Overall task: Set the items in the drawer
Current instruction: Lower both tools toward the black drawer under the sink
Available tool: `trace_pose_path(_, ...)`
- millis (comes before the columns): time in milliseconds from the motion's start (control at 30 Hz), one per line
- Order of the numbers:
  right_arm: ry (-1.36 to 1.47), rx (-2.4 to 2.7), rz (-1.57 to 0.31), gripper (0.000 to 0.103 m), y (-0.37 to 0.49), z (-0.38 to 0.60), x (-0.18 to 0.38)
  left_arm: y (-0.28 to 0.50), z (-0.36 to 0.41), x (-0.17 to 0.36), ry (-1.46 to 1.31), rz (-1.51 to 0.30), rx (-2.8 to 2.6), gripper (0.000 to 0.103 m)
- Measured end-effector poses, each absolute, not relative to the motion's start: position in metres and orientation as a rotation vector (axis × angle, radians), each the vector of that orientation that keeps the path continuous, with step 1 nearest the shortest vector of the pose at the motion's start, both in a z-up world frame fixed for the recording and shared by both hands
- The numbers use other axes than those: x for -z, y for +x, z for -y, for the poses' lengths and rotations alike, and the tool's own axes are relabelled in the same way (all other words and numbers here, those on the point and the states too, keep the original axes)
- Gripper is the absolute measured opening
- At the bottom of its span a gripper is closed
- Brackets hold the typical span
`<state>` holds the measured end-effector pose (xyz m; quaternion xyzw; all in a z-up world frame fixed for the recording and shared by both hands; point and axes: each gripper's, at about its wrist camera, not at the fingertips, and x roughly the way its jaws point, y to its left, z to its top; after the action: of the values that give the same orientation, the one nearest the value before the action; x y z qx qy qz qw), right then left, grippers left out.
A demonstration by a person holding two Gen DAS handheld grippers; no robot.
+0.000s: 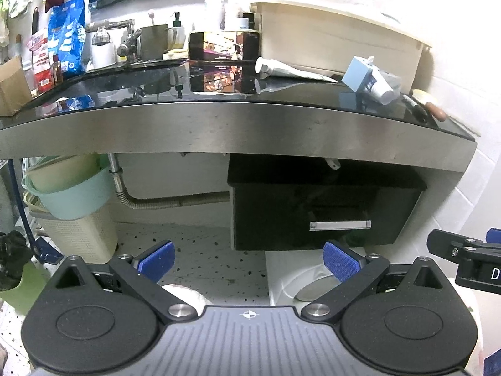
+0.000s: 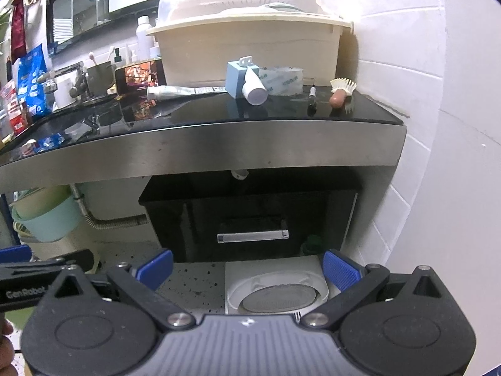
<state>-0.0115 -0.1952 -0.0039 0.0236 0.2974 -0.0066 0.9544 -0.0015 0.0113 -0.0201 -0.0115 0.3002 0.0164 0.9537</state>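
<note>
A black drawer [image 2: 250, 219] with a silver bar handle [image 2: 253, 236] hangs shut under the steel-edged counter [image 2: 219, 144]; the left wrist view has the same drawer [image 1: 325, 216] and handle [image 1: 340, 225]. On the black countertop lie a white tube [image 2: 184, 91], a blue box with a white bottle [image 2: 247, 81], a roll of clear tape [image 2: 281, 80], a pen [image 2: 312, 95] and a brush [image 2: 341, 91]. My left gripper [image 1: 249, 263] is open and holds nothing, low in front of the drawer. My right gripper [image 2: 247, 269] is open too, below the handle.
A phone [image 1: 224, 45] leans at the back of the counter beside a large cream lidded bin [image 2: 250, 40]. A tap [image 1: 125, 36] and cup stand left. Under the counter are a pipe [image 1: 150, 202], stacked basins [image 1: 72, 188] and a white round device [image 2: 278, 288] on the floor. A tiled wall [image 2: 438, 125] closes the right.
</note>
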Motion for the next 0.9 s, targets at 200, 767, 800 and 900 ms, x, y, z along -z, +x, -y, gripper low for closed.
trace_pose_path(200,0.045,0.041,-0.561,0.103,-0.012,0.199,0.01,0.001,-0.014,0.027,-0.016,-0.596,-0.056,0.102)
trace_pose_path(767,0.069,0.002,-0.508,0.103,-0.014,0.207,0.032,0.005,-0.015,0.045,-0.009,-0.586,0.004,0.102)
trace_pose_path(800,0.07,0.002,-0.517,0.103,-0.013,0.207,0.033,0.005,-0.015,0.046,-0.005,-0.58,0.003,0.102)
trace_pose_path(900,0.082,-0.018,-0.527,0.103,-0.011,0.208,0.036,0.003,-0.014,0.048,0.005,-0.563,0.001,0.102)
